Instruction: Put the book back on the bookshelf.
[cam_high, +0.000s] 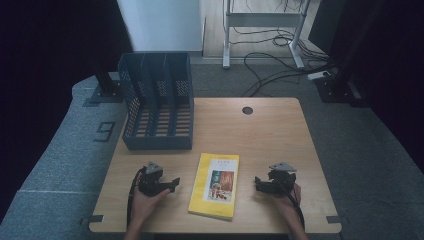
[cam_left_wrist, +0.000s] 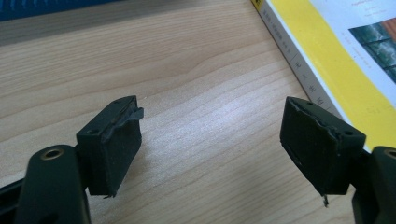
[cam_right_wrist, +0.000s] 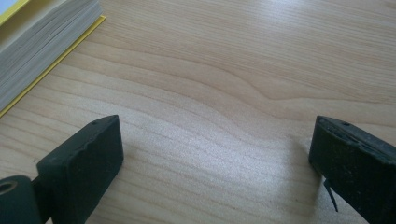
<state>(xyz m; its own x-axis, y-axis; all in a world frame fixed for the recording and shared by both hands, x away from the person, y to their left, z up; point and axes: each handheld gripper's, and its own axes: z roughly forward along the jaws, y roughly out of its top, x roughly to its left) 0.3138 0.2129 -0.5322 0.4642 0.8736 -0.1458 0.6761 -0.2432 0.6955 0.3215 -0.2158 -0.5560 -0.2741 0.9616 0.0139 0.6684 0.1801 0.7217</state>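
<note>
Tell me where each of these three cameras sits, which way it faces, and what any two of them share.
High view: above the person's side, facing forward and down on the table; both hands, left gripper, right gripper.
Left gripper view: on that gripper, looking past its open jaws at the yellow book's spine.
Right gripper view: looking past open jaws at the book's page edge.
All three share the book.
</note>
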